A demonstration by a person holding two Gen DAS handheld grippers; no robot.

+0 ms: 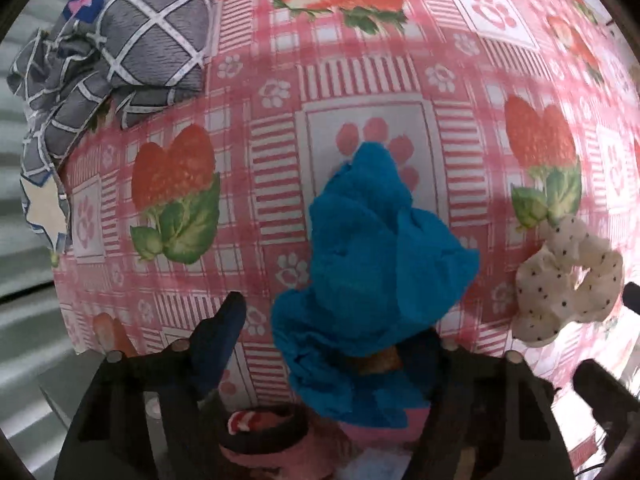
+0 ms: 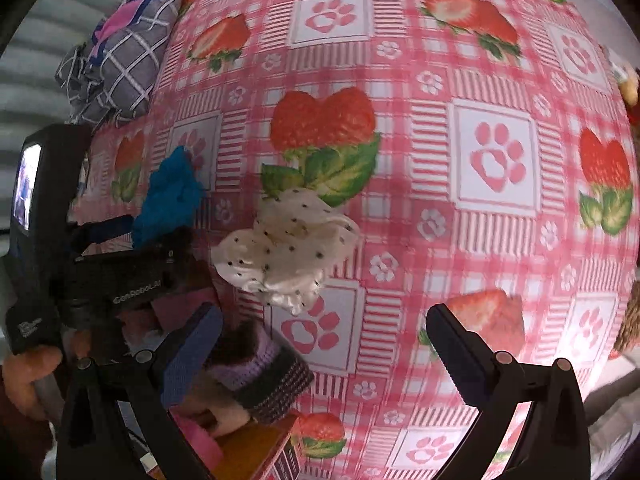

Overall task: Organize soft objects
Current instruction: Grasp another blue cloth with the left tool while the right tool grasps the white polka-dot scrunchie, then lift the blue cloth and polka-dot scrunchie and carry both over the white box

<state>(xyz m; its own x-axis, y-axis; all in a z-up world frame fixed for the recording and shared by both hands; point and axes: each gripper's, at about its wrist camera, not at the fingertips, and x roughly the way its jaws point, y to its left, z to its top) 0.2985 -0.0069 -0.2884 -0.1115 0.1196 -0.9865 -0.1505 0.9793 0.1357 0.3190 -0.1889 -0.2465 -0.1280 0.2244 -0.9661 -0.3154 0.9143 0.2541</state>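
Though draped, blue cloth (image 1: 368,272) over left hand-held gripper (image 1: 332,332).

blue cloth (image 1: 368,272) hides left gripper's right finger | grip unclear

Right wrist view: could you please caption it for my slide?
Open right tongs approach a white dotted scrunchie on strawberry tablecloth.

Crinkled matt blue cloth (image 1: 368,256)
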